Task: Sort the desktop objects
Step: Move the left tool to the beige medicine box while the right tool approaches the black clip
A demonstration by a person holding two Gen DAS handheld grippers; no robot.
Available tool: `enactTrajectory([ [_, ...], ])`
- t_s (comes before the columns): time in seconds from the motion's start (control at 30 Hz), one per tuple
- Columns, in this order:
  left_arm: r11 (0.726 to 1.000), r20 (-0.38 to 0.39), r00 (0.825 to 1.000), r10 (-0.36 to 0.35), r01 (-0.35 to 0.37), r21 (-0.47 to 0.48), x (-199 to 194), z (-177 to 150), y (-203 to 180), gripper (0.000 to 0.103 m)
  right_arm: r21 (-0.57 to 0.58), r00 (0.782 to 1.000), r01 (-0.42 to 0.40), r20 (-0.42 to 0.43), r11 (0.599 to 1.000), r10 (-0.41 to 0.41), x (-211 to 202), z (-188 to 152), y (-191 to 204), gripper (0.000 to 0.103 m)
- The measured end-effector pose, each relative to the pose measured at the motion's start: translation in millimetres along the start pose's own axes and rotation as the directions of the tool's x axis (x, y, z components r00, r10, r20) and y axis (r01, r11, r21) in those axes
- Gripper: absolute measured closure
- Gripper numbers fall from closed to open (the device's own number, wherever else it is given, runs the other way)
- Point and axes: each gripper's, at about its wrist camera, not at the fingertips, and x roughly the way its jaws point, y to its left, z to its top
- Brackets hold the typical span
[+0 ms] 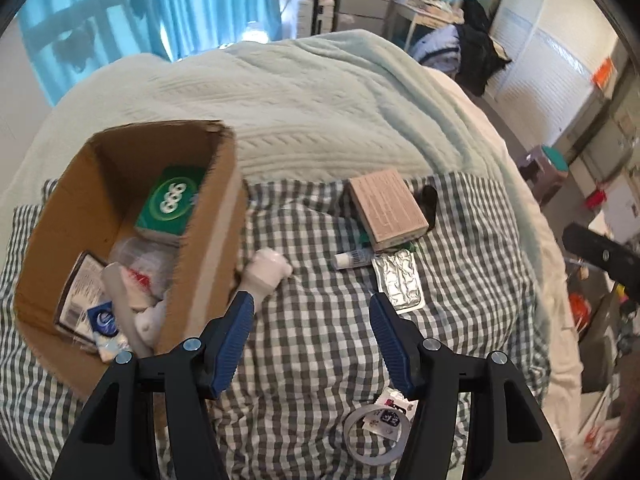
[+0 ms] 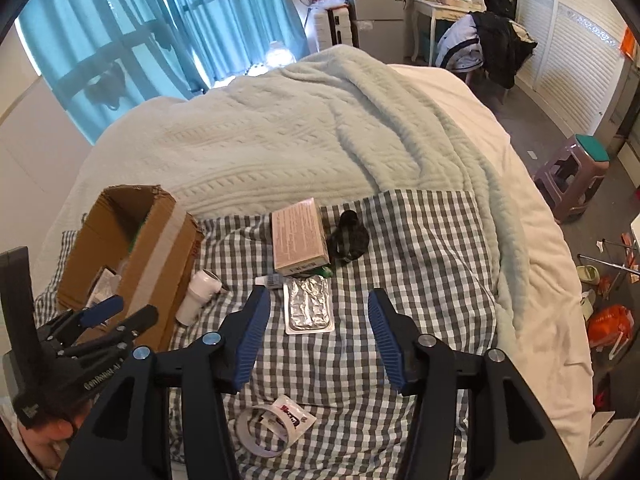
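Observation:
An open cardboard box (image 1: 208, 240) stands on the checked cloth (image 1: 320, 340) at the left and holds a green packet (image 1: 172, 200) and several other items. A white bottle (image 1: 266, 270) lies against the box's outer wall. Further right lie a tan carton (image 1: 386, 208), a small white tube (image 1: 352, 259) and a silver blister pack (image 1: 398, 280). My left gripper (image 1: 312, 302) hovers open above the cloth beside the box, with nothing between its fingers. My right gripper (image 2: 319, 298) is open above the blister pack (image 2: 309, 308), holding nothing. A tape ring (image 2: 260, 432) and a sachet (image 2: 290, 416) lie near the front.
A black object (image 2: 350, 238) lies beside the tan carton (image 2: 298, 236). A pale green knitted blanket (image 2: 300, 128) covers the bed behind the cloth. A purple stool (image 2: 572, 176) stands on the floor at the right, with clutter near the bed's right edge.

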Motion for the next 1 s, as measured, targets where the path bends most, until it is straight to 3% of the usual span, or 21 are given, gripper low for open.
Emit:
enactTrajectory([
  [0.27,0.999,-0.009,1.000,-0.013,0.013,0.052,39,7,-47,0.040,0.024,0.999,0.035,-0.012,0.999,-0.034,33,3,-26,0.052],
  [0.37,0.996,0.002,1.000,-0.020,0.019,0.083,52,13,-65,0.031,0.023,0.998,0.055,-0.015,0.998,-0.055,45,4,-38,0.051],
  [0.47,0.996,-0.005,0.999,-0.046,0.046,0.082,69,21,-78,0.031,0.045,0.998,0.059,-0.015,0.997,-0.059,59,5,-53,0.048],
  [0.7,0.992,-0.047,0.994,-0.100,0.096,-0.079,120,43,-72,0.031,0.089,0.999,0.051,-0.018,0.995,-0.049,96,21,-89,0.048],
  [1.0,0.951,-0.041,0.976,-0.213,0.197,-0.239,174,62,-58,0.031,0.061,0.999,0.023,-0.039,0.998,-0.020,165,40,-84,0.048],
])
